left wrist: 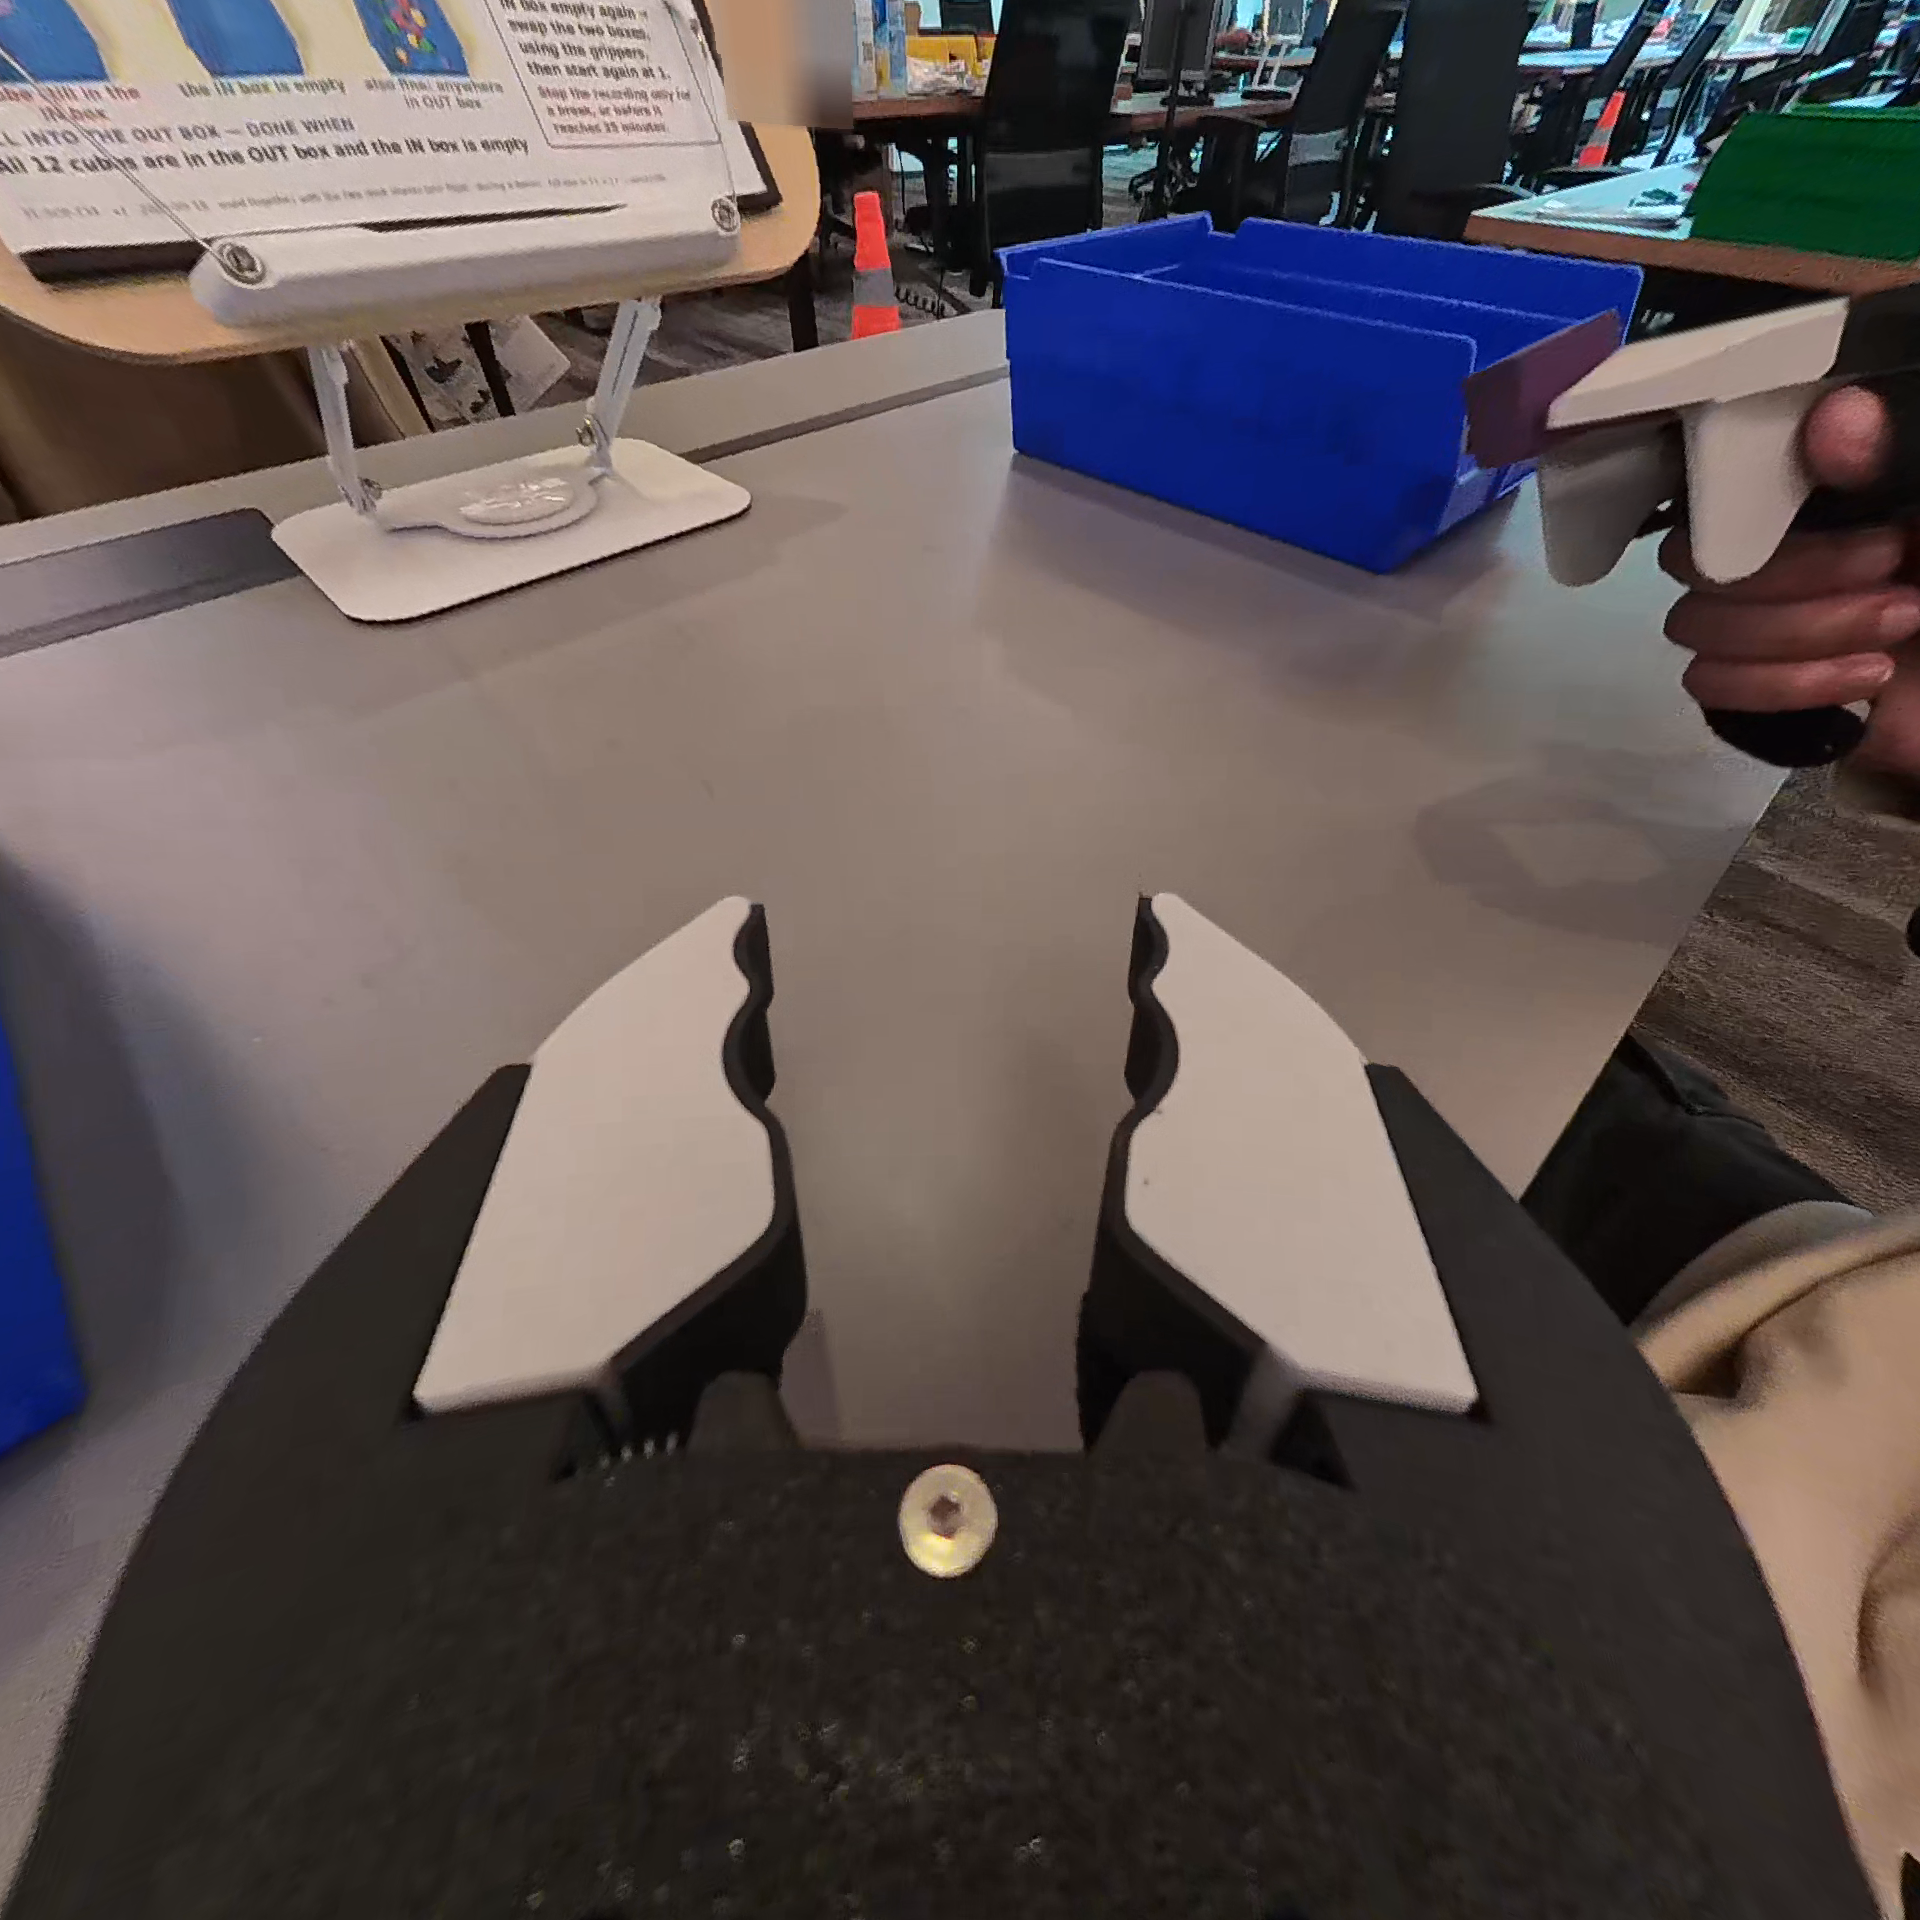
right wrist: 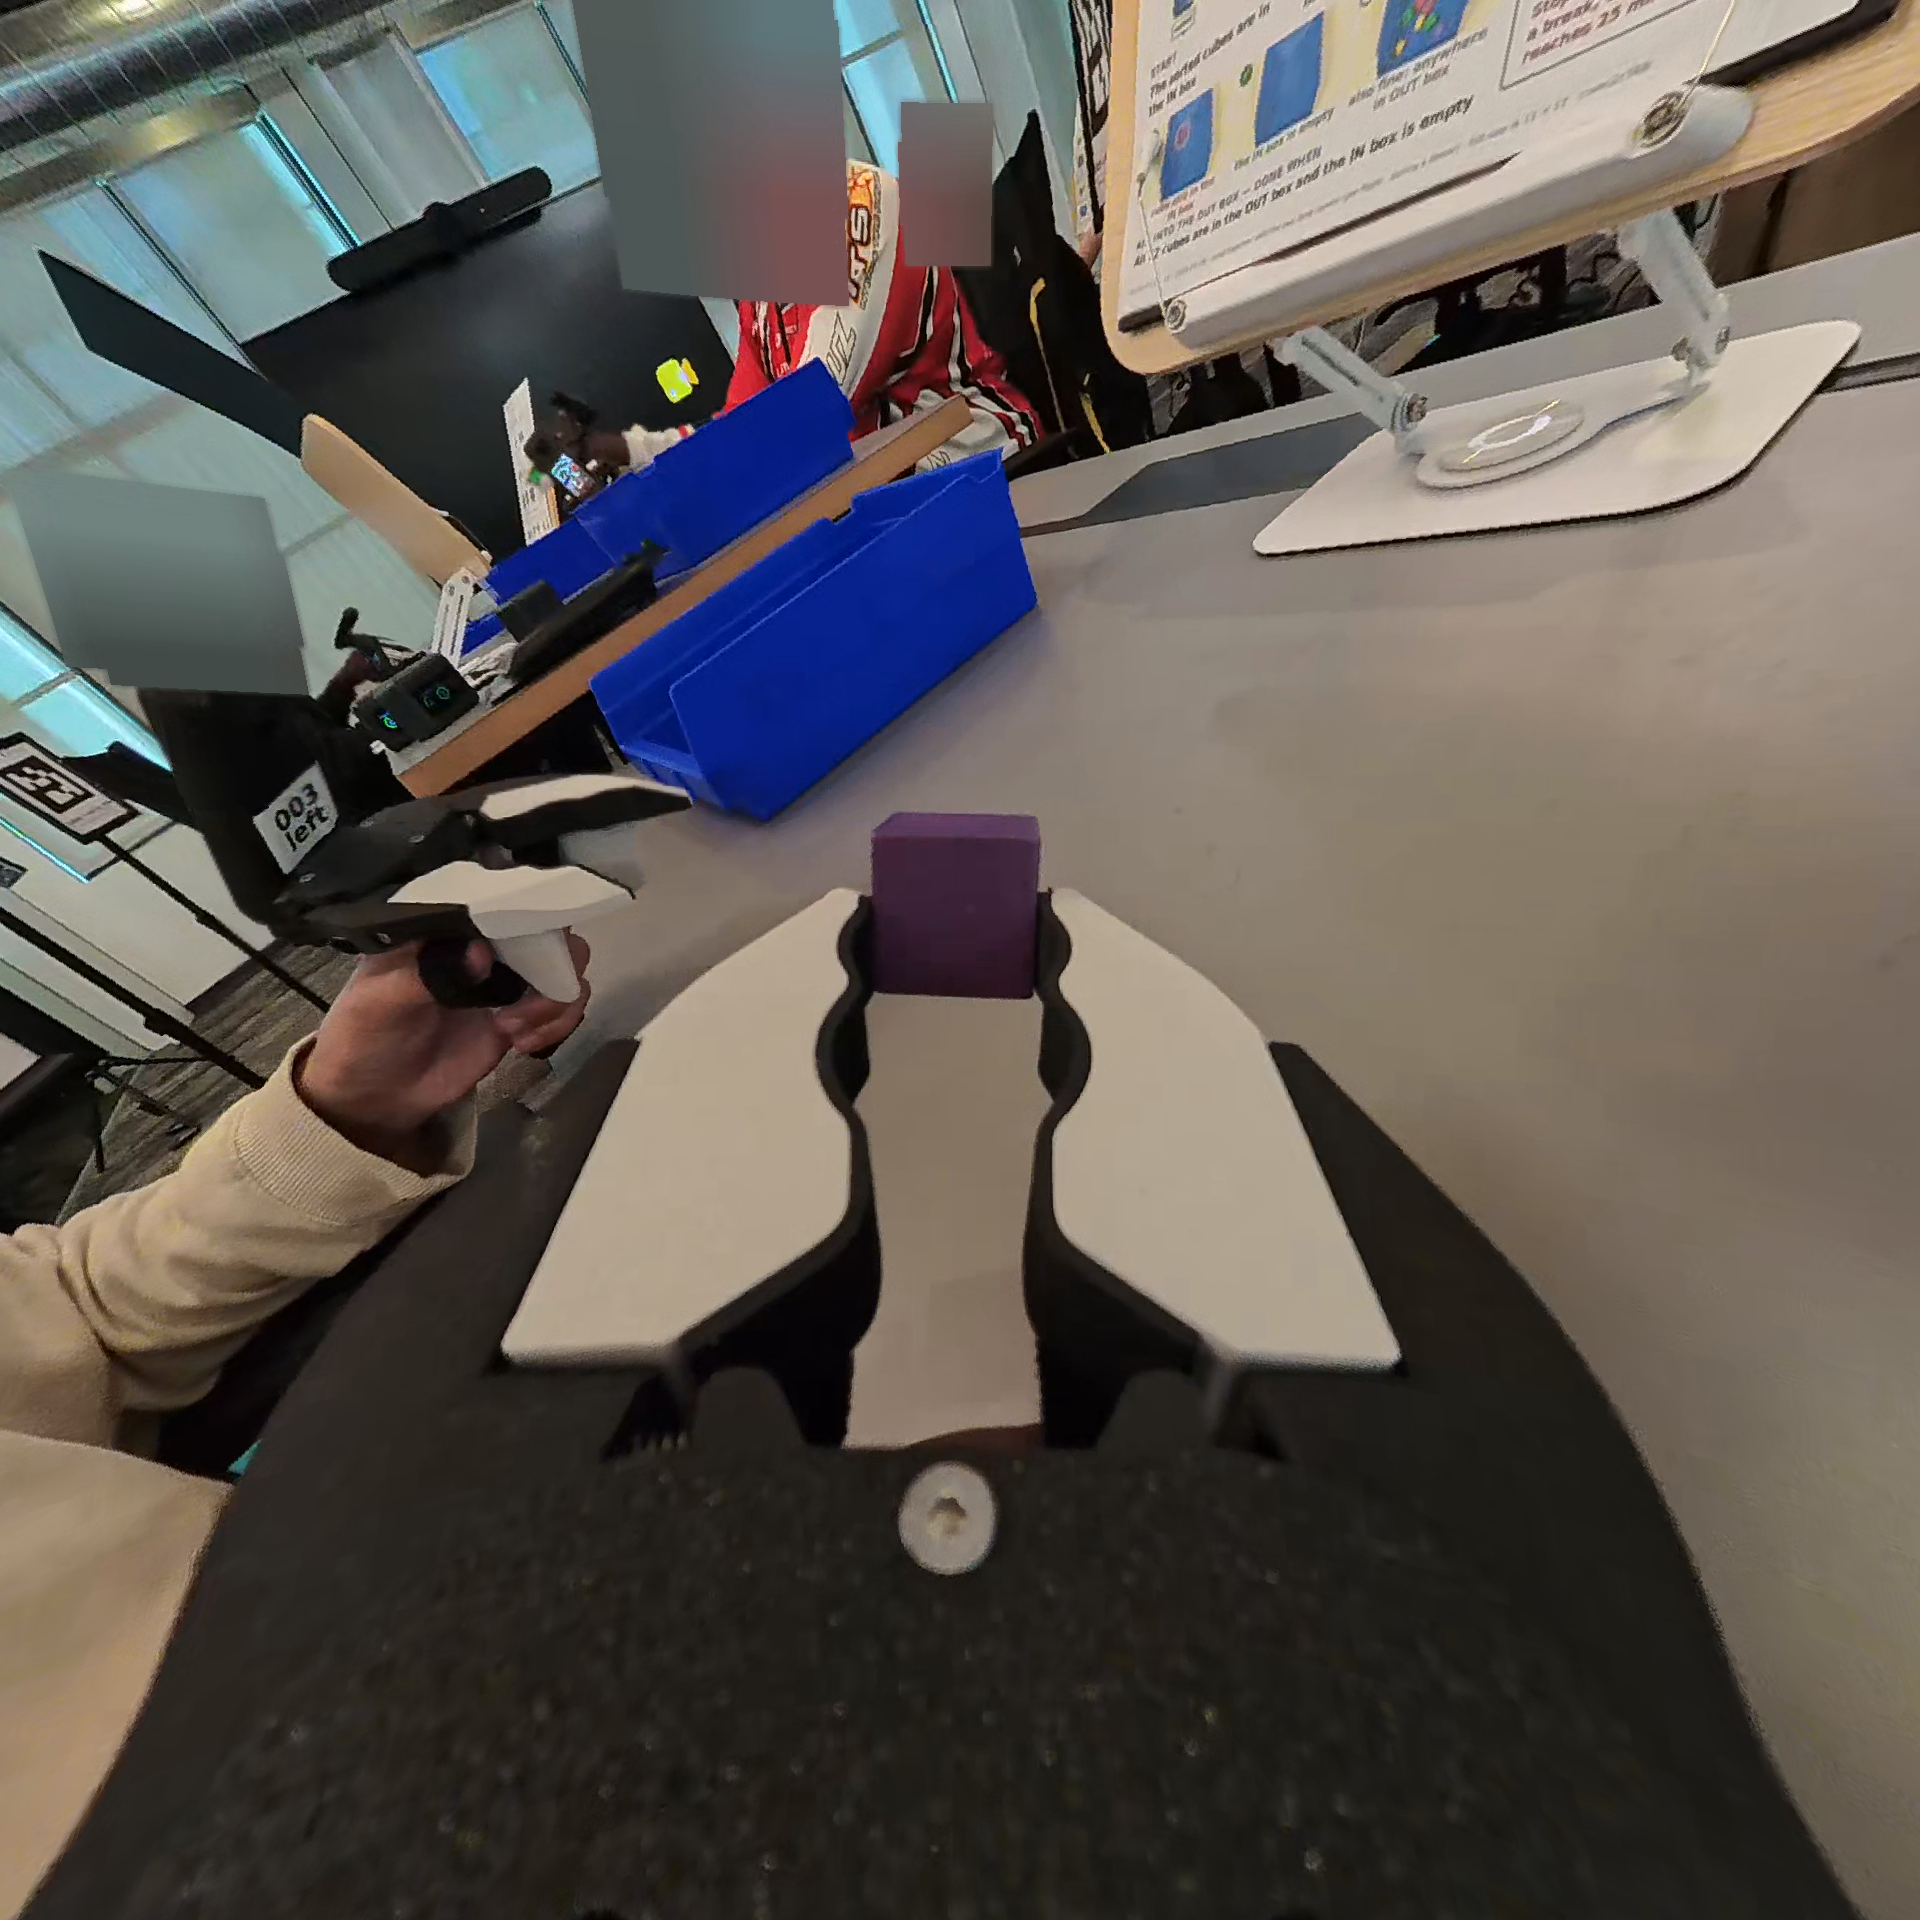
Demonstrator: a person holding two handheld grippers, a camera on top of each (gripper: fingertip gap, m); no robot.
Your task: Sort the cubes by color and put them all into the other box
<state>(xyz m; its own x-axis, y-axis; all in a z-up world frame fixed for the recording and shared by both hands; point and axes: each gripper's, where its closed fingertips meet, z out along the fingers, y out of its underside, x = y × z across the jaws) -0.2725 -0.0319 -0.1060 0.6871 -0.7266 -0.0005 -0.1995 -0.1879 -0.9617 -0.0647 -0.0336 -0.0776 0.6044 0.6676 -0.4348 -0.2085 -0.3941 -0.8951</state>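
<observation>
My right gripper [right wrist: 954, 914] has its fingers clamped on a purple cube [right wrist: 954, 902], pinched at the fingertips and held above the grey worktop [right wrist: 1455, 935], clear of its surface. In the left wrist view that same cube [left wrist: 1538, 390] shows at the right edge, in front of a blue bin [left wrist: 1247, 416] that sits toward the worktop's far right corner. My left gripper [left wrist: 951, 914] hangs over the bare middle of the worktop with its jaws spread wide and nothing between them. A second blue bin [right wrist: 831, 644] stands at the worktop's far left edge; I cannot see inside either bin from here. At the far edge stands a white document stand [left wrist: 509, 520] carrying a printed instruction sheet [left wrist: 343, 114]. The surface is smooth, matte grey, with soft reflections. Beyond it the room is an open office: more desks, dark chairs, an orange traffic cone [left wrist: 875, 265] on the patterned carpet, and other people seated at a neighbouring table with further blue bins.
</observation>
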